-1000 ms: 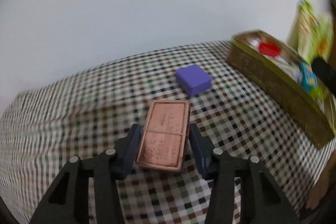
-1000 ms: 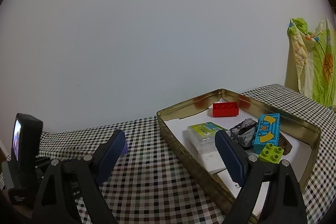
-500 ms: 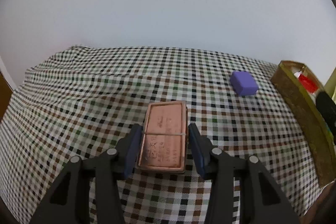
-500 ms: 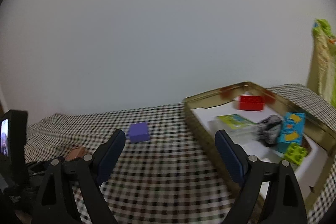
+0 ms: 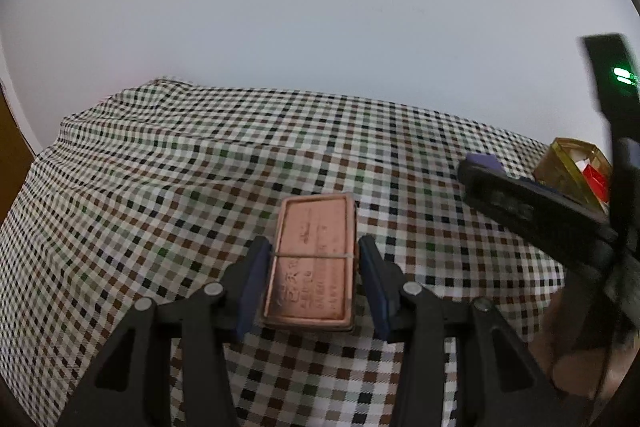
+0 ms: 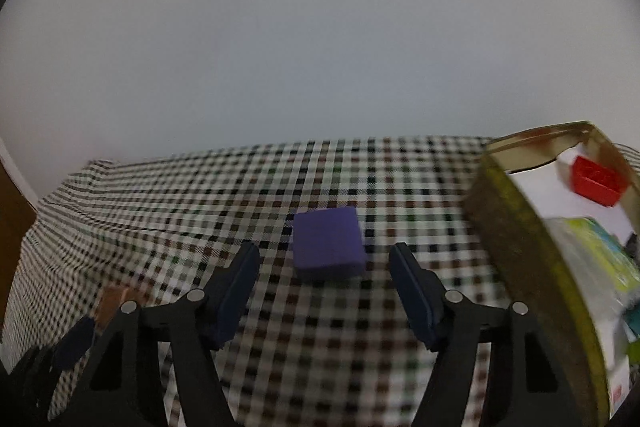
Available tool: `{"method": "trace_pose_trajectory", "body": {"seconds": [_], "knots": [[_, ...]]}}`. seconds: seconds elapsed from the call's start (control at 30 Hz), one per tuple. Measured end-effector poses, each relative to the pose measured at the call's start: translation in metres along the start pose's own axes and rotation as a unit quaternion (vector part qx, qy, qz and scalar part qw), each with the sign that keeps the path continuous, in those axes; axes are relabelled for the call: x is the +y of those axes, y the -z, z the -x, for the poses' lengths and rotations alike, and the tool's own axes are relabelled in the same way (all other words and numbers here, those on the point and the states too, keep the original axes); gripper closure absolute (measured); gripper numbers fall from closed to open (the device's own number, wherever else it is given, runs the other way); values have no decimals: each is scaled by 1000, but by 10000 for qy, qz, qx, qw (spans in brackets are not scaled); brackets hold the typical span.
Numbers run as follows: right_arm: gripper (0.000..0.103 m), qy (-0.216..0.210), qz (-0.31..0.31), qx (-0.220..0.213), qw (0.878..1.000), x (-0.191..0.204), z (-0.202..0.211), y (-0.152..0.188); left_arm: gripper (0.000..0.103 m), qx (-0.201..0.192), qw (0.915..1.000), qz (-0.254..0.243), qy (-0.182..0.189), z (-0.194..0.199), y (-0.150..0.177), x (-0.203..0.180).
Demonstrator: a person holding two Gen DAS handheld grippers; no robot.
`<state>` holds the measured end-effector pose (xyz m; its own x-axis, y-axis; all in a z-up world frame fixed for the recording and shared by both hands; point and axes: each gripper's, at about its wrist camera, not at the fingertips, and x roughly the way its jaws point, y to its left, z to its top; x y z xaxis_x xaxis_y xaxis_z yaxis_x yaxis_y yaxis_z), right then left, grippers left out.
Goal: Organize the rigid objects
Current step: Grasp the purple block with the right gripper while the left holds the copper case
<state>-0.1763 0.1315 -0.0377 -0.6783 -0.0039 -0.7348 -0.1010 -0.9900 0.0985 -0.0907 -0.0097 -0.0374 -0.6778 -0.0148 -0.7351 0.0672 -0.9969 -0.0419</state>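
Note:
A flat copper-coloured tin (image 5: pixel 312 259) with a thin band across it sits between the blue pads of my left gripper (image 5: pixel 312 247), which is shut on it just above the checked tablecloth (image 5: pixel 200 187). A purple block (image 6: pixel 328 243) lies on the cloth, just ahead of and between the fingertips of my right gripper (image 6: pixel 324 253). Its jaws are closing and the pads stand clear of the block's sides. In the left wrist view the right gripper's black finger (image 5: pixel 520 203) crosses the right side and hides most of the purple block (image 5: pixel 484 161).
A gold metal tray (image 6: pixel 516 227) stands at the right and holds a red brick (image 6: pixel 596 183), a green-printed box (image 6: pixel 592 247) and other toys. A pale wall runs behind the table. The cloth falls away at the left edge (image 6: pixel 36 227).
The right gripper swung left from the tray to the purple block, dropped lower, and its jaws narrowed. The left gripper rolled level, still holding the tin. The right gripper entered the left wrist view.

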Motion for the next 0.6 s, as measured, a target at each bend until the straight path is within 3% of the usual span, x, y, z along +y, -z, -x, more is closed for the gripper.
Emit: {"method": "trace_pose_trajectory", "body": {"seconds": [0.1, 0.2, 0.23, 0.37, 0.47, 0.6], "knots": [[39, 139, 138, 210, 9996, 4, -11, -3, 58, 10, 10000, -43, 1, -4, -3, 2], [51, 323, 363, 247, 9985, 9, -11, -1, 58, 18, 9999, -101, 38, -10, -8, 6], [60, 298, 394, 233, 9985, 8, -10, -1, 58, 14, 9999, -100, 47, -10, -7, 6], [60, -68, 334, 162, 9993, 0, -1, 6, 58, 7, 9998, -106, 159, -16, -11, 14], [60, -718, 214, -382, 9965, -11, 27, 13, 58, -11, 9997, -33, 236, -11, -8, 13], [60, -815, 420, -931, 9914, -9, 60, 29, 58, -81, 9997, 35, 208, -6, -5, 12]]}}
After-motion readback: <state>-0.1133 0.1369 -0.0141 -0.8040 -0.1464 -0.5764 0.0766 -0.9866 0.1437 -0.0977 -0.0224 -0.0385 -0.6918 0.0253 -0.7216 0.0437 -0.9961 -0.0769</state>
